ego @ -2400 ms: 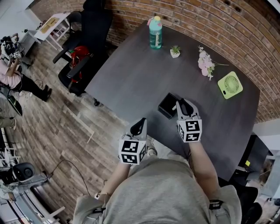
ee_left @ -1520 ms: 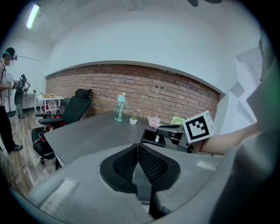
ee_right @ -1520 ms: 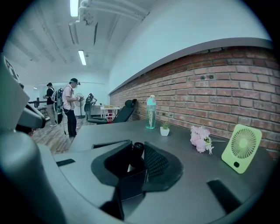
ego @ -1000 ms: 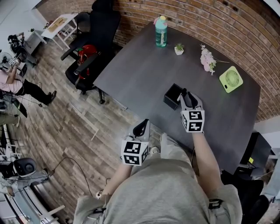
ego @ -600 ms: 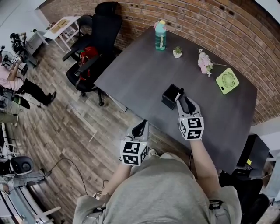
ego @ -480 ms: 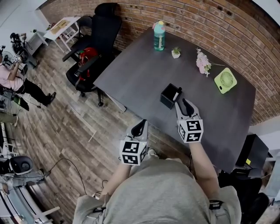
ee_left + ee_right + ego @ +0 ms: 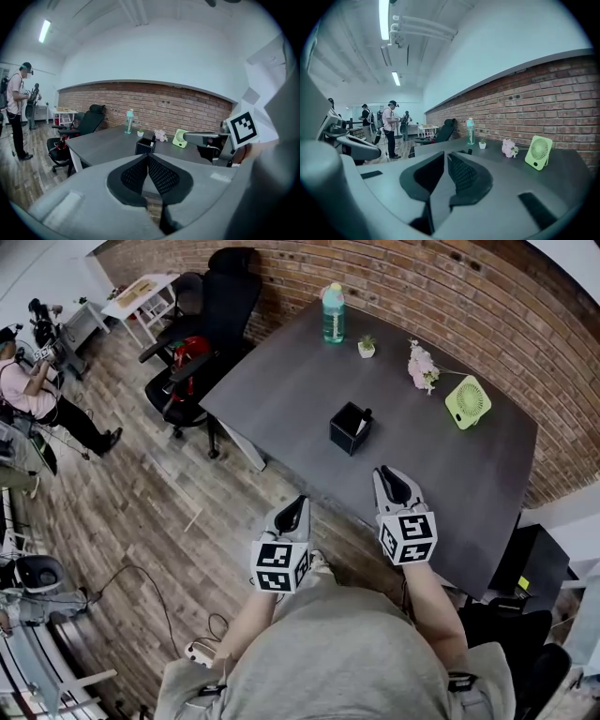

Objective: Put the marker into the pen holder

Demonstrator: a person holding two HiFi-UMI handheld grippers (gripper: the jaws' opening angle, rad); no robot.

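Note:
The black square pen holder (image 7: 349, 428) stands mid-table, and the marker (image 7: 364, 416) stands upright in it. My right gripper (image 7: 384, 472) hovers over the table's near part, well short of the holder. Its jaws have just been closing, leaving a slim gap with nothing between them. My left gripper (image 7: 298, 502) is shut and empty, off the table's near edge above the floor. In the left gripper view, holder (image 7: 144, 146) and marker (image 7: 153, 139) show beyond the touching tips of the left gripper (image 7: 148, 157). In the right gripper view, only the marker's top (image 7: 469, 151) peeks over the right gripper (image 7: 444, 154).
At the table's far end stand a teal water bottle (image 7: 333, 313), a small potted plant (image 7: 366, 348), a pink flower bunch (image 7: 418, 365) and a green desk fan (image 7: 468, 401). Black office chairs (image 7: 202, 343) sit left of the table (image 7: 281, 390). A person (image 7: 37, 390) stands far left.
My right gripper has drawn back from the pen holder toward me, leaving the marker standing in it. The left gripper has also pulled back a little.

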